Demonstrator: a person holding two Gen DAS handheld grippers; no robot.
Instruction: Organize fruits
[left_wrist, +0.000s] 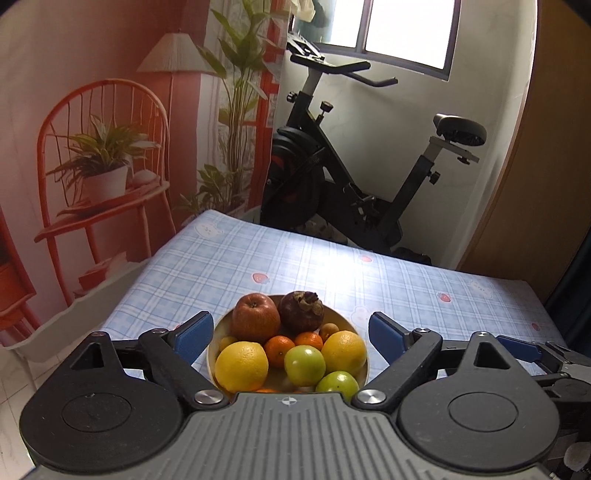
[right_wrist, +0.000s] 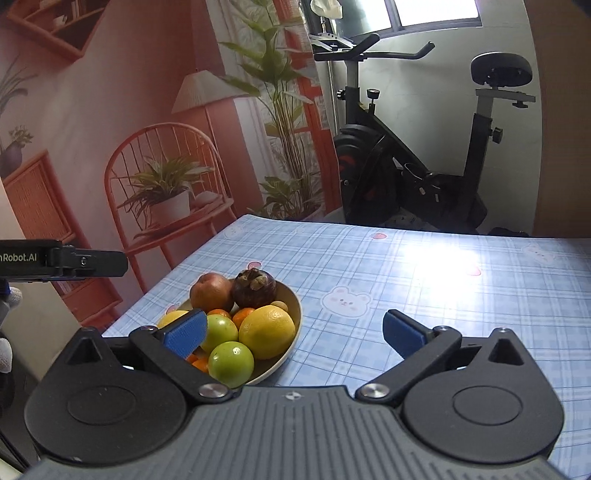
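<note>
A shallow beige bowl of fruit sits on the blue checked tablecloth. It holds a red apple, a dark mangosteen, two lemons, green fruits and small oranges. My left gripper is open and empty, its blue pads either side of the bowl, above it. My right gripper is open and empty, to the right of the bowl; its left pad overlaps the fruit. The apple, mangosteen and a lemon show there too.
The table extends right and back from the bowl. An exercise bike stands behind the table. A printed backdrop with a chair and plants hangs at the left. The left gripper's body shows at the right wrist view's left edge.
</note>
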